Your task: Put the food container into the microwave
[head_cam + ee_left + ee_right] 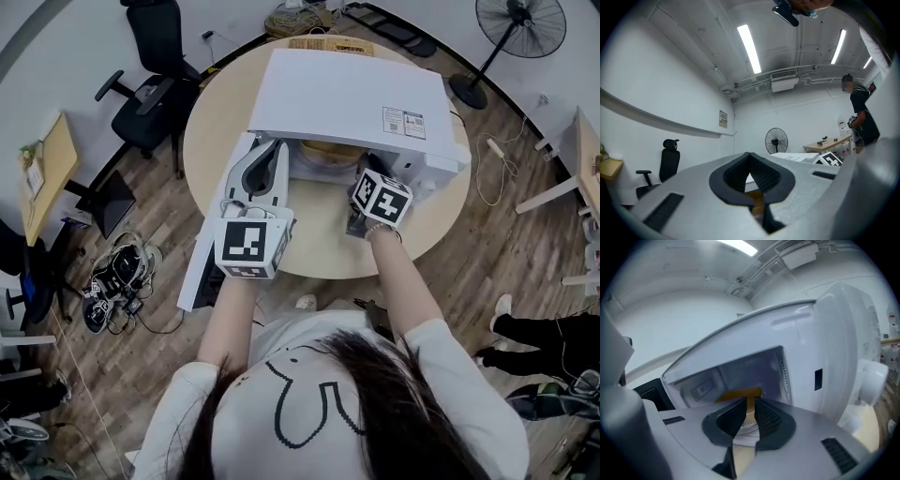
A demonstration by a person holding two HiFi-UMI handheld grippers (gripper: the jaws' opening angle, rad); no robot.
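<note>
A white microwave (347,94) stands on the round table (214,122), its door (199,272) swung out to the left. The food container (328,150), clear with a yellow lid, sits in the cavity mouth. In the right gripper view the container (746,393) lies just past the fingertips, inside the open cavity (712,380). My right gripper (749,405) is shut on its near rim, the jaws parallel with a thin gap. In the head view the right gripper (364,176) reaches into the opening. My left gripper (277,150) hovers by the door hinge side. Seen in its own view, the left gripper (750,157) is shut and holds nothing.
A cardboard box (328,44) lies behind the microwave. An office chair (155,75) stands at the far left, a standing fan (516,28) at the far right. Cables and gear (117,281) lie on the floor to the left. A person (860,117) stands at the right.
</note>
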